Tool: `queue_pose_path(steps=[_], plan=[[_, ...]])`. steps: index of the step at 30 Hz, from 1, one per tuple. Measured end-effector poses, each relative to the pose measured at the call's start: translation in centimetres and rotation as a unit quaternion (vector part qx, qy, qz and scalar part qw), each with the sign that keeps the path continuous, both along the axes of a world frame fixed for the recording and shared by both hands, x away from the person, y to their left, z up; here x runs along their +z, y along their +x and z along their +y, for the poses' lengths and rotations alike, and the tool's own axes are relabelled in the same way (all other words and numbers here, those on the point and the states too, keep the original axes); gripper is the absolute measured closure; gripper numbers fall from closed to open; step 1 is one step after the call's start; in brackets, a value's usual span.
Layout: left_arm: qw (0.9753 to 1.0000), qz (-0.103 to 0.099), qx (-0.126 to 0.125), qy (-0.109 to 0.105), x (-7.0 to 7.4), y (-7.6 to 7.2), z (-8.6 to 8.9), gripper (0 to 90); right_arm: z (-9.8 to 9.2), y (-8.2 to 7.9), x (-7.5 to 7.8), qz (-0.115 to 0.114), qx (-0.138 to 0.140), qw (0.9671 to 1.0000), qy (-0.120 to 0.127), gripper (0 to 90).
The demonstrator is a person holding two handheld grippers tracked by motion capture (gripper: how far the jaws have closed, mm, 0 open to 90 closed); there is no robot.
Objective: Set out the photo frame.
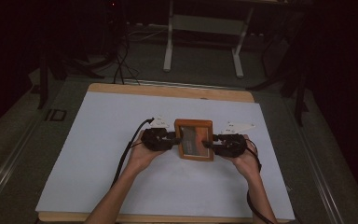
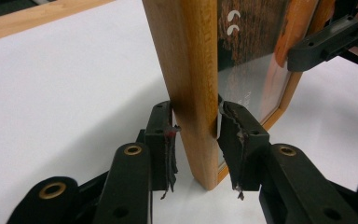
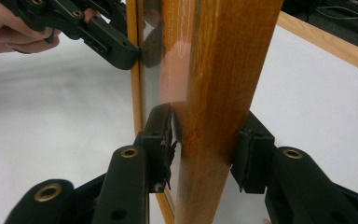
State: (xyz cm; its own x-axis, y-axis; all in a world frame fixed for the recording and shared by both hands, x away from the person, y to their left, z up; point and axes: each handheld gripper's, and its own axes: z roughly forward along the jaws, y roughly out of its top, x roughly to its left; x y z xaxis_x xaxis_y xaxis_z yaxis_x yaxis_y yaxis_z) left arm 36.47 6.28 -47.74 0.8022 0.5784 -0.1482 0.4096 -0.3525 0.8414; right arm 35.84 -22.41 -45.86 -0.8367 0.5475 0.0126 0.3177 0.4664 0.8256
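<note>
Both pairs of black fingers pinch one thing between them: a rectangular wooden picture frame (image 1: 194, 139) with a glass front over an orange and dark brown picture. Two grippers work it, one per hand. From the high view, the left gripper (image 1: 173, 138) bites the frame's left rail and the right gripper (image 1: 209, 143) bites its right rail, so the frame sits between them near the middle of the white sheet (image 1: 102, 154) covering the wooden table (image 1: 168, 89).

Seen from the left gripper view, that gripper (image 2: 194, 140) has one pad on each face of the pale wooden rail (image 2: 189, 88), both pads touching the wood, and the frame stands on edge with its lower corner at or just above the sheet; contact there cannot be told. Worn, ragged padding lines both fingers (image 2: 235, 140). Farther off, one black finger of the other gripper (image 2: 324, 42) grips the opposite rail.

Seen from the right gripper view, the right gripper (image 3: 205, 144) clamps a darker, orange-brown rail (image 3: 223, 93) in the same way, one pad on the glass side and one on the back. Beyond the frame, the person's left hand (image 3: 9, 32) holds the other gripper against the far rail.

Two forearms enter from the near edge of the table in the high view, and a black cable (image 1: 126, 154) trails back along the left one. A white-legged stand (image 1: 205, 37) sits on the floor beyond the table.
</note>
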Motion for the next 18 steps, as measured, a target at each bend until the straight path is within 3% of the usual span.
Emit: queue_pose_path(steps=[5, 8, 11, 16, 18], plan=[[0.9999, 0.0, -0.012, -0.01, -0.1, 0.0, -0.2, 64.2, -0.3, -0.3, -0.2, -0.012, 0.012, 0.9998, -0.014, 61.5], [0.9998, 0.002, -0.008, -0.016, -0.2, 0.3, -0.4, 56.6, -0.2, -0.5, -0.1, -0.02, 0.028, 0.9993, -0.018, 64.8], [0.9994, 0.0, -0.022, -0.026, -0.5, 0.5, -0.7, 54.5, -0.2, -0.5, -0.1, -0.023, 0.031, 0.9991, -0.021, 64.6], [0.9989, -0.006, -0.032, -0.032, -0.8, 0.8, -1.2, 47.8, -0.6, -0.4, -0.4, -0.023, 0.034, 0.9991, -0.013, 64.5], [0.9993, -0.01, -0.023, -0.026, -0.9, 0.8, -1.5, 43.9, -0.6, -0.4, -0.4, -0.025, 0.035, 0.999, -0.012, 64.6]])
